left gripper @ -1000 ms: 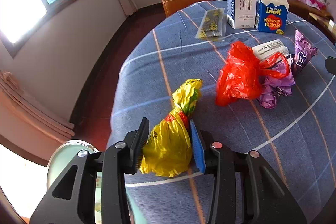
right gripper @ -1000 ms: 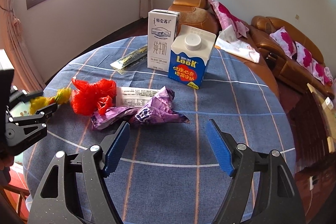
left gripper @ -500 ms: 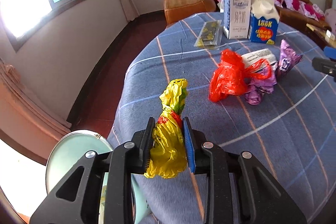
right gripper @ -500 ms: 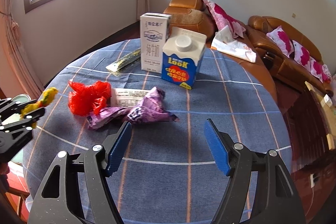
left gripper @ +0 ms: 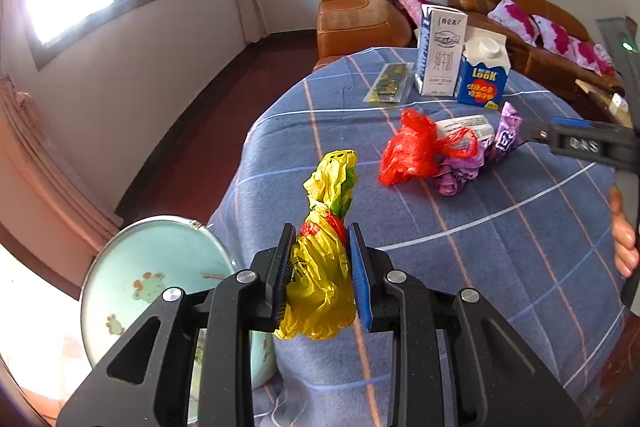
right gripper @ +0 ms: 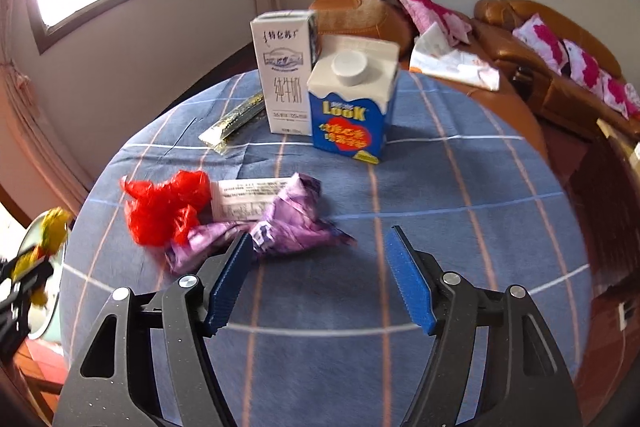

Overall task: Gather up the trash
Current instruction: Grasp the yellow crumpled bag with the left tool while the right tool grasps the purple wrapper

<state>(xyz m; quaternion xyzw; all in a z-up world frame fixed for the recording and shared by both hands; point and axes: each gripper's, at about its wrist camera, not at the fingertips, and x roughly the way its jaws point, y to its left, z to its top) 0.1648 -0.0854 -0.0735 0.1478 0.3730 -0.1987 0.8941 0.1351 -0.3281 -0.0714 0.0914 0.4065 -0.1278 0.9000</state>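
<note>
Now that left hand-held gripper (left gripper: 320,267) clamped on yellow bag (left gripper: 320,267): lifted off tabletop (left gripper: 500,247) since a second ago, carried toward bin (left gripper: 152,279) at edge. Right hand-held gripper (right gripper: 320,275) open, empty, nearer purple wrapper (right gripper: 296,227). One piece collected; red bag (left gripper: 408,151), wrapper, cartons (left gripper: 460,63) remaining.

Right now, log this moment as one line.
left gripper: shut on yellow bag | right gripper: open, empty | red bag: on table
</note>
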